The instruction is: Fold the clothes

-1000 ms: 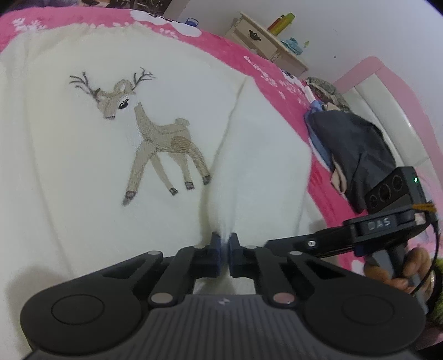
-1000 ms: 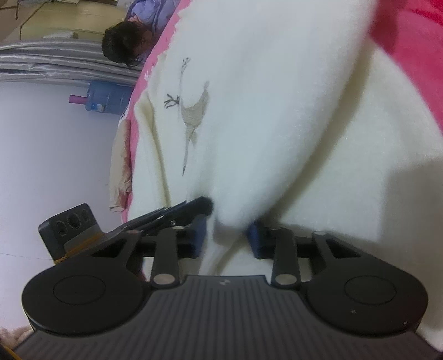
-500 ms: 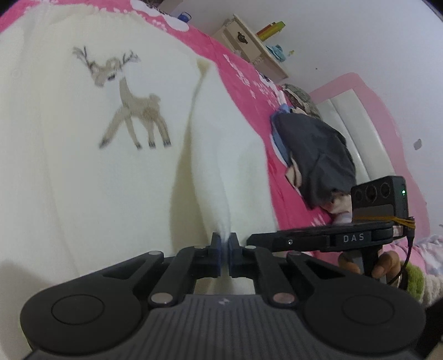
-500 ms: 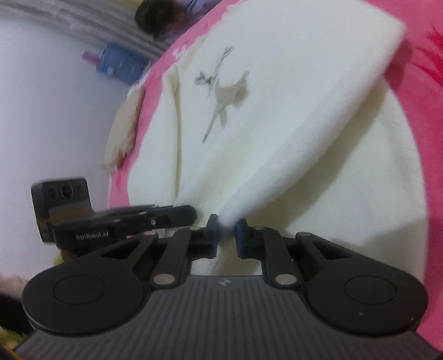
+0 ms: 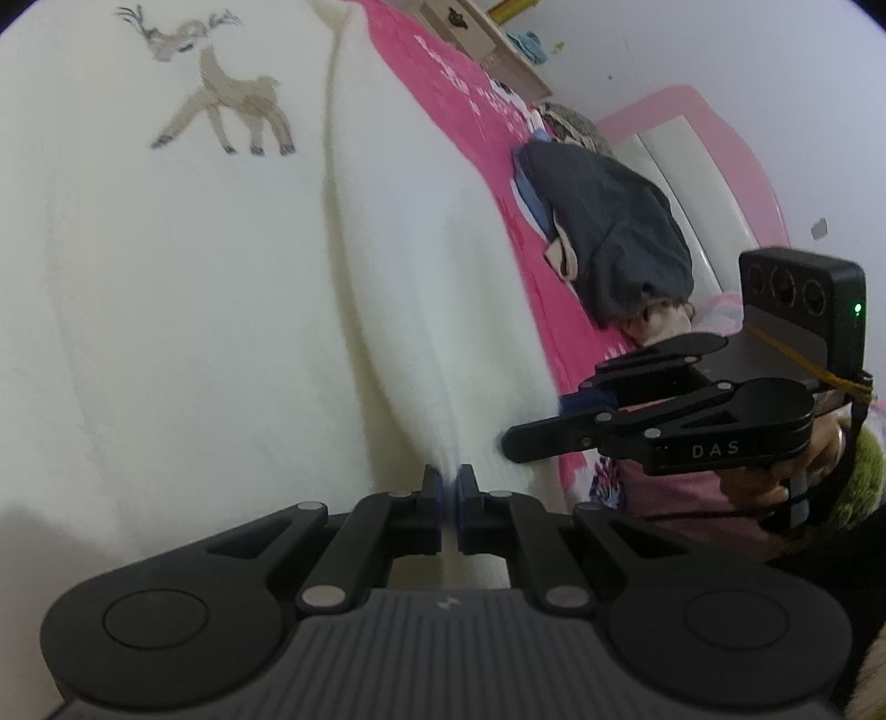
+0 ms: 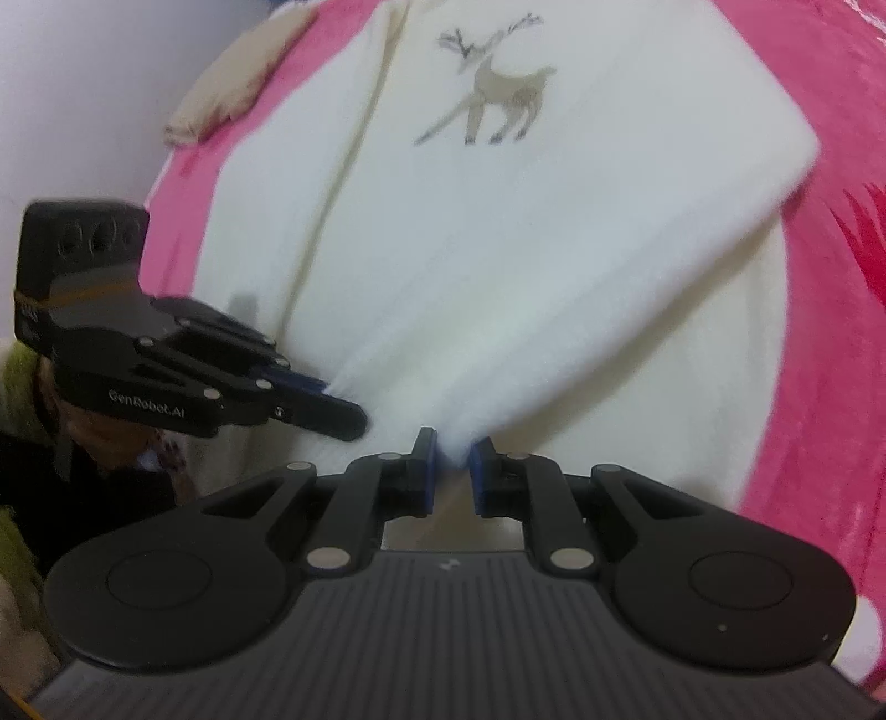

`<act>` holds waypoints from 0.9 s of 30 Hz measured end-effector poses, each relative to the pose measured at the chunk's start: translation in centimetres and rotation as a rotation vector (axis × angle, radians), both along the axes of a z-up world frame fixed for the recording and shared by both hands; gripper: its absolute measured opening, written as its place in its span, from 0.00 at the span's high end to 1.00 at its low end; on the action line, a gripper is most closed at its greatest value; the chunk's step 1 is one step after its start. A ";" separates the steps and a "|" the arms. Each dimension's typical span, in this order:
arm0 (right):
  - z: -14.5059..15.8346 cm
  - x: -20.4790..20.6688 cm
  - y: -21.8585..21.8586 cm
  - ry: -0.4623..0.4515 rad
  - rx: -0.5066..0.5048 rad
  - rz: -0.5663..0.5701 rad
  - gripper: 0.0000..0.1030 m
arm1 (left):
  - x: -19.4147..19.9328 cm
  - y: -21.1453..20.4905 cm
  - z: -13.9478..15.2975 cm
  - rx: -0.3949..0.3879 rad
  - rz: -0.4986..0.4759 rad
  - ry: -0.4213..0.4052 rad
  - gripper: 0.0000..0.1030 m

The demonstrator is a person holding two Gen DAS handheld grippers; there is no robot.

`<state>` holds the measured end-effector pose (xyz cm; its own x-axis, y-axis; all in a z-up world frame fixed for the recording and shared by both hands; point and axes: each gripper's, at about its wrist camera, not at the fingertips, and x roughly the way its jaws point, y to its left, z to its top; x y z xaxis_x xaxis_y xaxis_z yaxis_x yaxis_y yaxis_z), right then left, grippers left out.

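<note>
A fluffy cream sweater (image 5: 183, 288) with a brown embroidered deer (image 5: 221, 94) lies spread on a pink bedspread (image 5: 459, 94). My left gripper (image 5: 449, 486) is shut on a raised ridge of the sweater's near edge. The right gripper (image 5: 554, 421) shows at the right of this view, held by a hand. In the right wrist view my right gripper (image 6: 453, 462) pinches a thick folded corner of the same sweater (image 6: 498, 249), with the deer (image 6: 498, 94) beyond. The left gripper (image 6: 326, 407) appears at the left there, its tips against the sweater's edge.
A heap of dark grey and blue clothes (image 5: 603, 221) lies on the bedspread to the right. A pink and white headboard (image 5: 698, 166) and a wooden bedside cabinet (image 5: 487, 39) stand behind. A beige folded garment (image 6: 238, 77) lies at the bed's far left corner.
Both grippers have drawn the pinched sweater edge toward the near side, and the deer has shifted farther away. The right gripper now sits lower and closer beside the left.
</note>
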<state>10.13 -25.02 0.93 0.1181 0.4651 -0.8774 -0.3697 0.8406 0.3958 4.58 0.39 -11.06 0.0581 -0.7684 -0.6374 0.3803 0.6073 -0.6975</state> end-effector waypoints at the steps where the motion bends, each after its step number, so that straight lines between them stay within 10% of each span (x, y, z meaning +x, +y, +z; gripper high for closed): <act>1: -0.1 -0.2 0.0 -0.001 -0.015 0.009 0.89 | -0.1 -0.4 -0.1 0.006 -0.011 -0.003 0.96; 27: -1.7 -2.4 -1.6 0.004 -0.237 0.088 0.89 | -1.9 -6.2 -2.5 0.040 -0.189 0.005 0.95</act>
